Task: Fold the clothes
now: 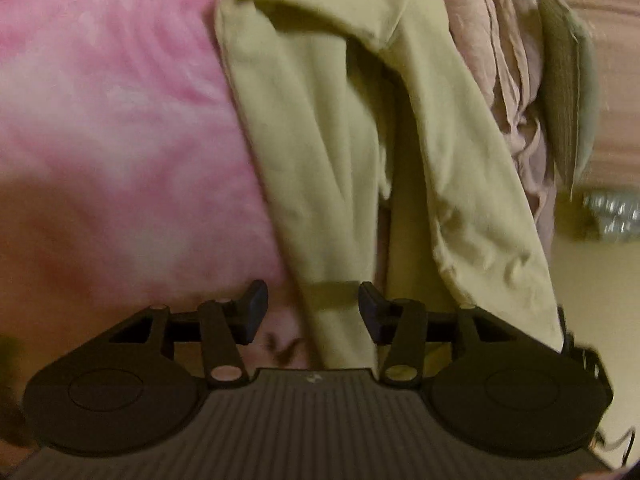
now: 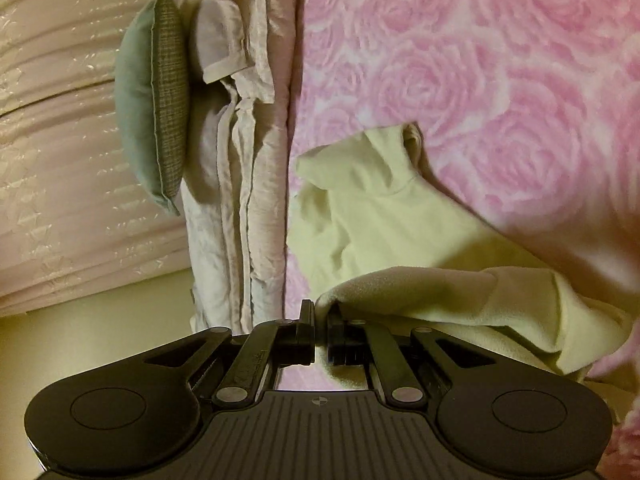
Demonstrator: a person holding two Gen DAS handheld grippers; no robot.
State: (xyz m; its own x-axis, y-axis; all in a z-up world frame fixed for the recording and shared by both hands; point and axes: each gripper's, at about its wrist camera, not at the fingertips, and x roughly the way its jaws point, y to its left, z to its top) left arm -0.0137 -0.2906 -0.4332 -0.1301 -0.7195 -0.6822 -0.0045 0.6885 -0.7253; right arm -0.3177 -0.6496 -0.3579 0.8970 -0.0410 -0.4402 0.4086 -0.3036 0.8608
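In the left wrist view, a pale yellow-green garment (image 1: pixel 320 140) is seen lying rumpled on a pink rose-patterned bedspread (image 1: pixel 120 120), the landmark for everything here. The garment is spread from the upper middle of the bedspread down toward the camera, with one fold doubled over near its top. The left gripper (image 1: pixel 313 312) is held over the garment's near end with its jaws parted; a strip of the cloth is seen between the two pads, but neither pad is pressed on it. Beyond the far edge of the bedspread, a pile of pinkish bedding (image 1: pixel 508 60) and a grey-green cushion (image 1: pixel 568 92) are visible.

In the right wrist view, the same garment (image 2: pixel 380 208) is shown lying on the bedspread (image 2: pixel 500 80), close to its left border. The right gripper (image 2: pixel 320 332) is closed, and an edge of the garment is pinched between its pads and lifted into a ridge. Just past the bedspread's left border, crumpled bedding (image 2: pixel 240 120) is stacked, and the cushion (image 2: pixel 152 96) is propped against it.
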